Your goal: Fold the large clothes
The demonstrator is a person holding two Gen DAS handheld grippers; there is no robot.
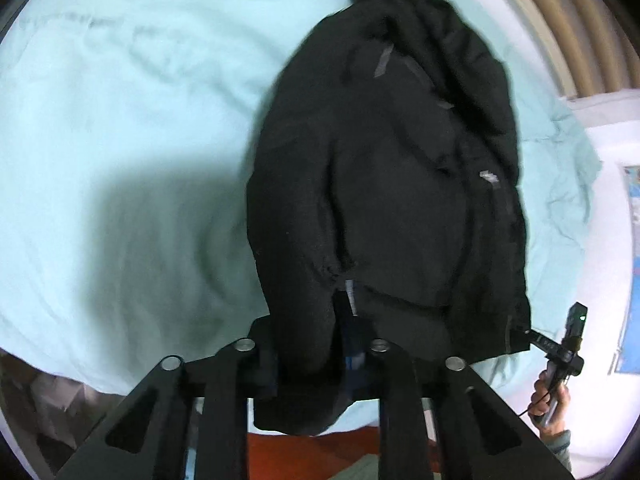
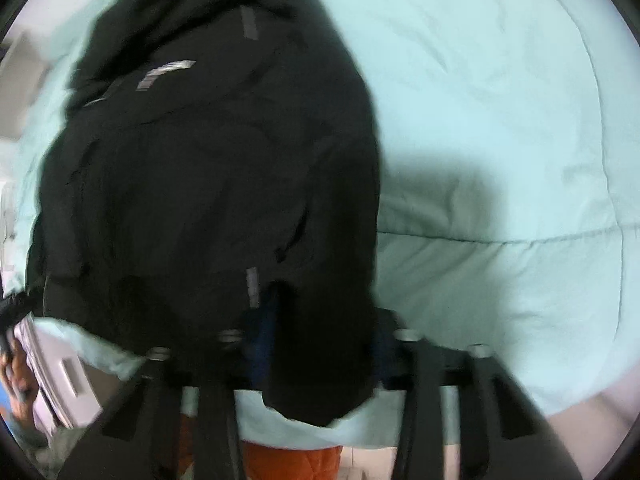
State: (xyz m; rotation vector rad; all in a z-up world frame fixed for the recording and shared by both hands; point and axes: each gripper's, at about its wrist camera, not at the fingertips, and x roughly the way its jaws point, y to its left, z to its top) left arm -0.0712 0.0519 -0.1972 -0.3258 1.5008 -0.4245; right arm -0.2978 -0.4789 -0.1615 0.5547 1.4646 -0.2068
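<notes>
A large black jacket (image 1: 392, 184) lies lengthwise on a pale mint bedspread (image 1: 120, 120), its near hem lifted. My left gripper (image 1: 316, 344) is shut on the near left corner of the hem. In the left wrist view my right gripper (image 1: 532, 336) pinches the near right corner. In the right wrist view the jacket (image 2: 208, 168) fills the left half over the bedspread (image 2: 500, 120), and my right gripper (image 2: 316, 340) is shut on its hem. Both wrist views are motion-blurred.
The bed's near edge runs under both grippers, with an orange cloth (image 1: 296, 456) below it. A white wall and a ribbed curtain (image 1: 568, 24) stand at the far right. White furniture (image 2: 52, 380) stands beside the bed at the left of the right wrist view.
</notes>
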